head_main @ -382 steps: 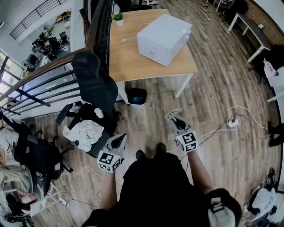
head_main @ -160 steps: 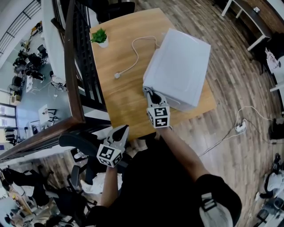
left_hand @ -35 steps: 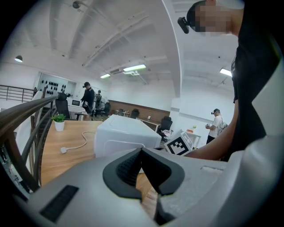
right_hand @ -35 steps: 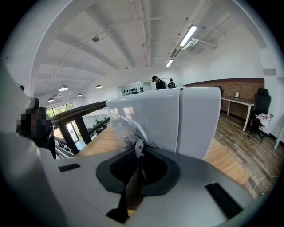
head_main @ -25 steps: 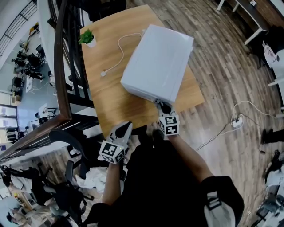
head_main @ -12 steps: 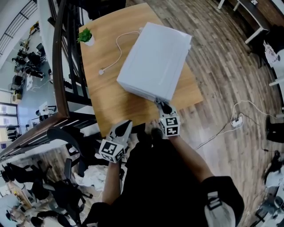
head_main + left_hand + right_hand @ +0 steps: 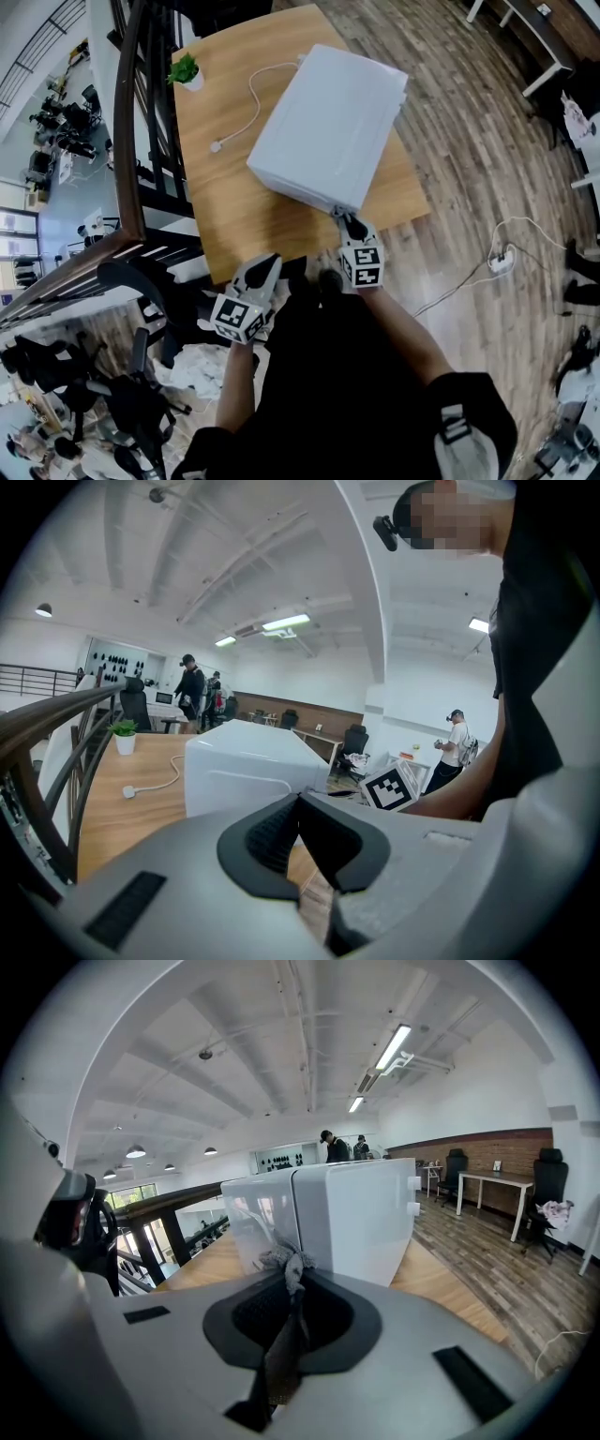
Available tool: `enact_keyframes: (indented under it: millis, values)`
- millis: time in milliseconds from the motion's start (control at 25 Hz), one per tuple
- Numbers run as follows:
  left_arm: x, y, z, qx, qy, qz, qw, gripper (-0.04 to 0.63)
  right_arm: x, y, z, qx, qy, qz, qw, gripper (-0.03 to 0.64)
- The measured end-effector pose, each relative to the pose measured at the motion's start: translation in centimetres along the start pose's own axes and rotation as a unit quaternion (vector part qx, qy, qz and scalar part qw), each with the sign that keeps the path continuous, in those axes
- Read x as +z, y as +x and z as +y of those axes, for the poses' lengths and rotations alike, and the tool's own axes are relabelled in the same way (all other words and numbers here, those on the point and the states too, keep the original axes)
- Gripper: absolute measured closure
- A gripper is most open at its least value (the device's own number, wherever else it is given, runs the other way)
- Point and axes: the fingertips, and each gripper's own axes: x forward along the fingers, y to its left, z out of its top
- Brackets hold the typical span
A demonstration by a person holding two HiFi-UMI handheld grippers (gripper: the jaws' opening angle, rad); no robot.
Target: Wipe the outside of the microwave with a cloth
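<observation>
- Right hand-held gripper (image 7: 345, 218) is pinched on a cloth (image 7: 284, 1262), held at the near corner of the microwave (image 7: 328, 122).
- Microwave is set on the table (image 7: 239, 211), toward the right side.
- Left hand-held gripper (image 7: 266, 267) is pressed together and empty, held at the table's near edge.
- A plug (image 7: 216, 146) and plant (image 7: 187, 70) are seen far left on the table.

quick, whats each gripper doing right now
Left gripper: shut, empty.
Right gripper: shut on the cloth.
</observation>
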Motion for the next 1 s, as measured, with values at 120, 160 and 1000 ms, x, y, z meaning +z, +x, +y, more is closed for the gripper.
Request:
enact_keyframes:
  millis: [120,160,1000]
  values:
    - [-0.1,-0.1,-0.1,-0.001,0.002,0.000,1.0000,0.595,-0.3,-0.1,-0.4,-0.003,0.004,-0.003,1.000,0.594]
    - [-0.2,-0.1,-0.2,-0.001,0.002,0.000,1.0000,0.595,-0.5,-0.1,-0.5,-0.006,0.006,-0.002,1.000,0.594]
    - [-2.6,-1.3,-0.9,0.028,-0.002,0.005,0.9996,0.595,-6.5,1.6,-1.8,-0.003,0.036,0.050,0.998,0.594]
